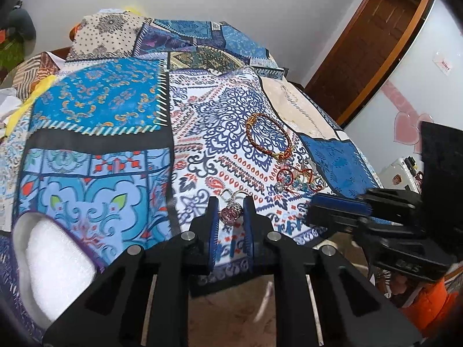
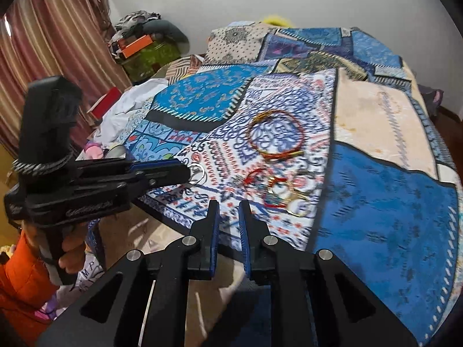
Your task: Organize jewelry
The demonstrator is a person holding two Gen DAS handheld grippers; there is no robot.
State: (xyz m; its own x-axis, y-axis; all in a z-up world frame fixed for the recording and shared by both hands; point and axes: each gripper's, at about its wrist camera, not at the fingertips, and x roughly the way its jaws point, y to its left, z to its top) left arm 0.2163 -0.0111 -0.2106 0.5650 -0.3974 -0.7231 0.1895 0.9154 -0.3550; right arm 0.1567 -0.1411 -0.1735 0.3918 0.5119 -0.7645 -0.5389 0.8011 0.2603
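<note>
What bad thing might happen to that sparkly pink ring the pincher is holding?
1. The left gripper pinches the ring only at its very fingertips, near the blanket's edge; it may slip and drop to the floor.
2. The small bracelets beside it lie in a tangled heap, so lifting one might drag others along.

White walls (image 1: 231,0); brown wooden door (image 1: 361,52) on one side, striped pink curtain (image 2: 52,43) on the other. Bed under blue patchwork blanket (image 2: 390,217). Clutter pile (image 2: 144,43) in the corner.
</note>
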